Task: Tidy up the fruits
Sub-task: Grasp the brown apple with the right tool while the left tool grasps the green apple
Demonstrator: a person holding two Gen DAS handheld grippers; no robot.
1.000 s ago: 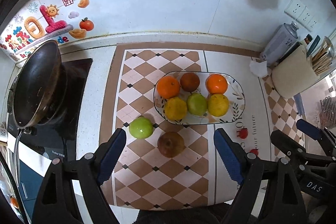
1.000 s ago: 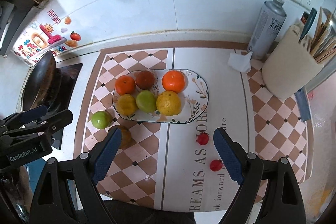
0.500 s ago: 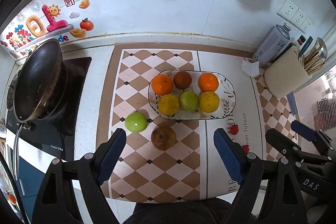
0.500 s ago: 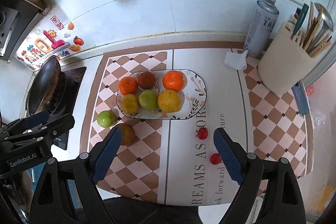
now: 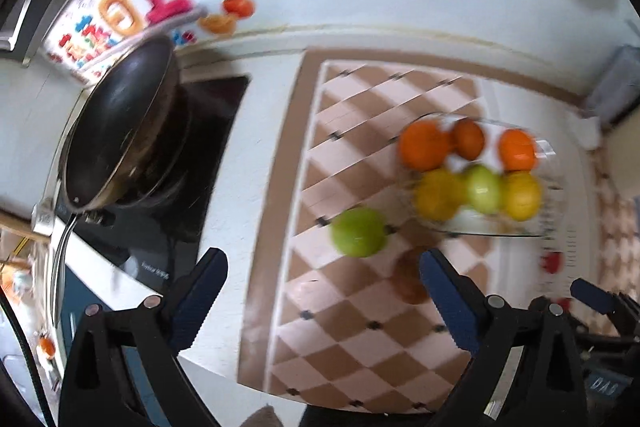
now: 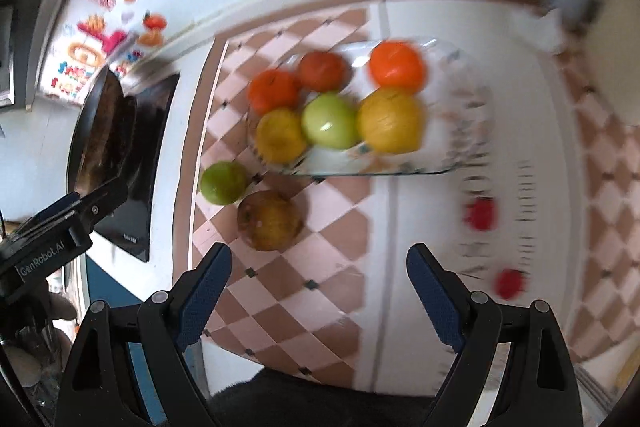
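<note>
Both fisheye views are smeared by motion blur, so edges and fine print are hard to make out. In the left wrist view, the brown round fruit lying on the checkered brown-and-pink mat is partly covered by one blue-padded finger of the left gripper. The right wrist view shows that same brown fruit in full, close beside a loose green apple; whether the two touch cannot be told.

The oval glass plate with a leaf pattern sits on the mat toward the back of the white kitchen surface. It holds six fruits in two rows: two oranges and a darker reddish-brown fruit behind, two yellow fruits and a green apple in front. The plate's right part is bare. Two small red fruits lie on the mat's white panel near the surface's right side, too blurred to identify.

A dark frying pan sits on a black cooktop at the surface's left edge.

The left gripper's fingers are spread wide apart, holding and touching nothing. The right gripper is likewise spread wide and empty, above the mat's front part.
</note>
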